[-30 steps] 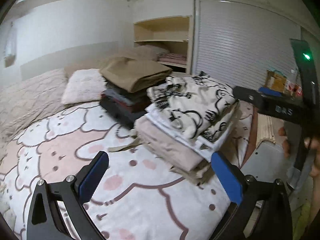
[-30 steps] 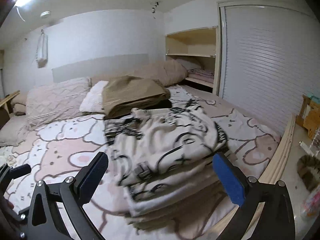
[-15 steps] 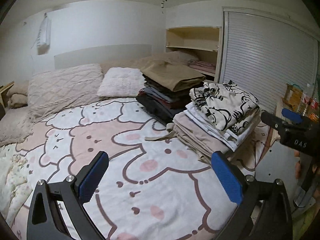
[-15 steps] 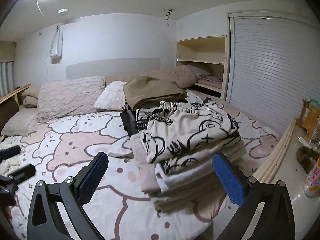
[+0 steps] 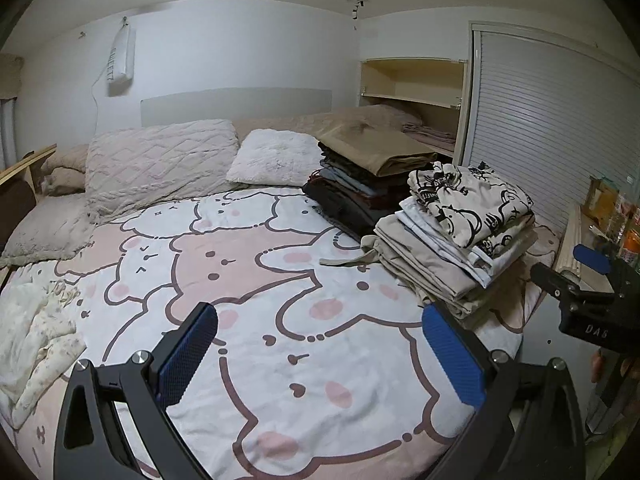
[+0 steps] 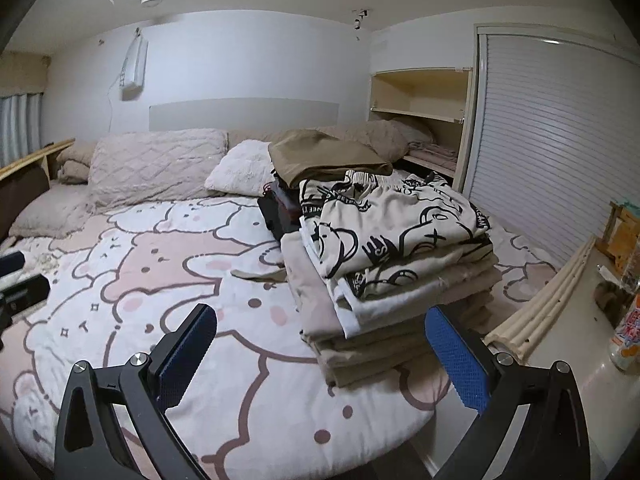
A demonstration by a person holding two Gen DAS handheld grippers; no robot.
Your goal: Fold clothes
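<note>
Clothes already folded sit in two stacks on the bed's [image 5: 280, 360] right side: a printed stack [image 6: 392, 264] and a dark stack [image 5: 360, 184] behind it. An unfolded pale garment [image 5: 36, 336] lies crumpled at the far left edge. We hold both claws wide and empty; our left claw [image 5: 320, 352] is nearer that garment, our right claw [image 6: 320, 352] faces the printed stack.
</note>
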